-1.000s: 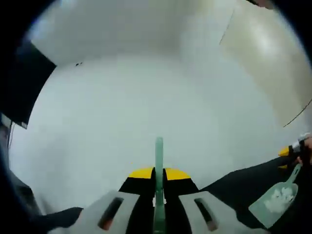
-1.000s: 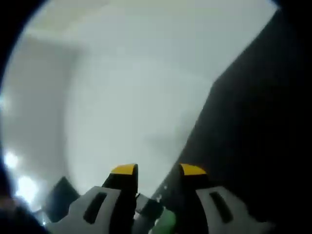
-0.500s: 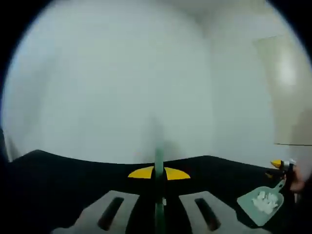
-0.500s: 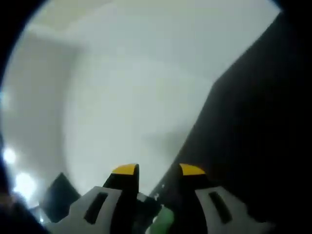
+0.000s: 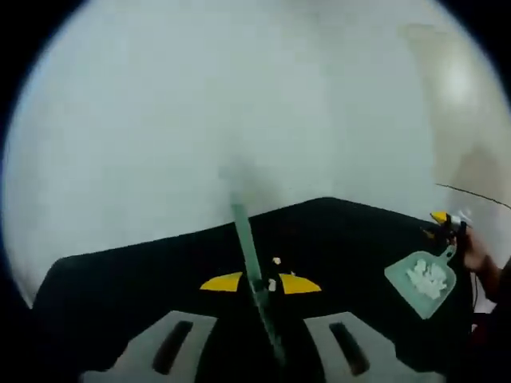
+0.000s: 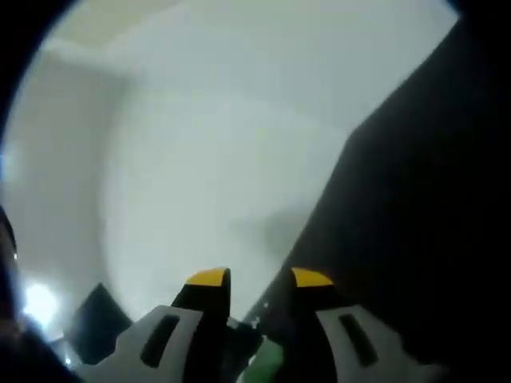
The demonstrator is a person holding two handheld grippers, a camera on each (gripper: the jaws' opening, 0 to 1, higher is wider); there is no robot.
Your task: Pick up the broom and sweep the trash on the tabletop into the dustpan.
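In the left gripper view, the left gripper (image 5: 259,283) is pinching the thin green handle of the broom (image 5: 249,251) between its yellow-tipped jaws, the stick leaning up over the black desk (image 5: 144,279). Two small white scraps of trash (image 5: 275,262) are lying just beyond the jaws, so some sweeping is probably remaining. Farther off, near the desk's right edge, the pale green dustpan (image 5: 421,275) is already carrying white bits, its handle held by the right gripper (image 6: 259,278), whose jaws are closing on something green.
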